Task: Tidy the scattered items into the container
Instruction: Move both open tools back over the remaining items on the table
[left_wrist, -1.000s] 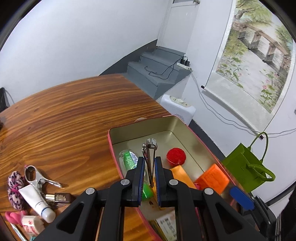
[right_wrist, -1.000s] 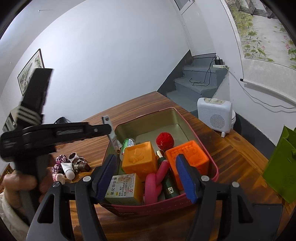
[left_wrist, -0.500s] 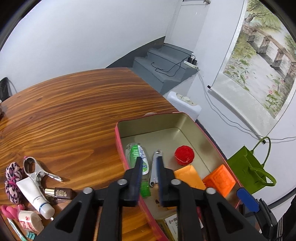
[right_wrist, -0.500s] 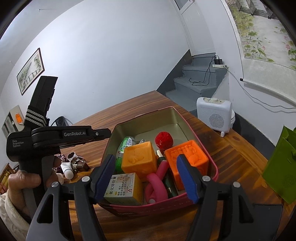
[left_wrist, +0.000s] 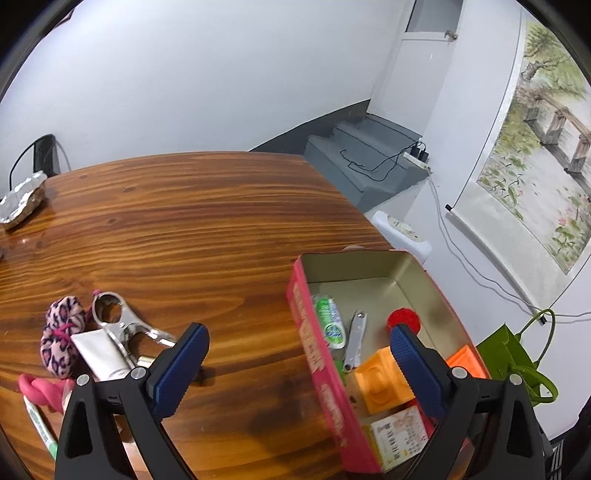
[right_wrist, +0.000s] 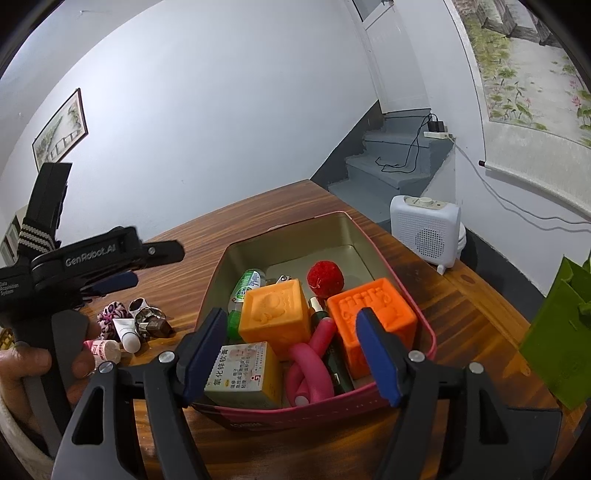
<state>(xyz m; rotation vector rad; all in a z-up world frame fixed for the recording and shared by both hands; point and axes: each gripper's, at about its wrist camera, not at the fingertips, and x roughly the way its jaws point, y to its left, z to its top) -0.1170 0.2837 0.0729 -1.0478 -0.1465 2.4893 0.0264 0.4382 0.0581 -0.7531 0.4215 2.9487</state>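
Observation:
The pink tin (left_wrist: 306, 325) with a gold inside stands on the wooden table. A nail clipper (left_wrist: 356, 338) lies loose in it beside a green-and-white bottle (left_wrist: 330, 321) and a red pom-pom (left_wrist: 404, 321). My left gripper (left_wrist: 297, 365) hovers over the tin's left wall; its jaws are opening wide and the pads touch nothing. My right gripper (right_wrist: 290, 354) is open in front of the tin's (right_wrist: 402, 288) near wall, above orange cubes (right_wrist: 275, 314), a medicine box (right_wrist: 240, 373) and a pink curler (right_wrist: 310, 362). Left of the tin lie a leopard scrunchie (left_wrist: 61, 336), metal clip (left_wrist: 122, 325) and white tube (left_wrist: 99, 354).
A foil-wrapped lump (left_wrist: 20, 201) sits at the table's far left. Beyond the table's right edge stand a white heater (right_wrist: 424, 229) and a green bag (right_wrist: 557, 332). A person's hand (right_wrist: 22, 365) holds the left gripper's handle. Grey steps with a power strip lie behind.
The left gripper, shut on the nail clipper a second ago, has opened wide and shifted left; the clipper now lies in the tin. The right gripper has stayed put.

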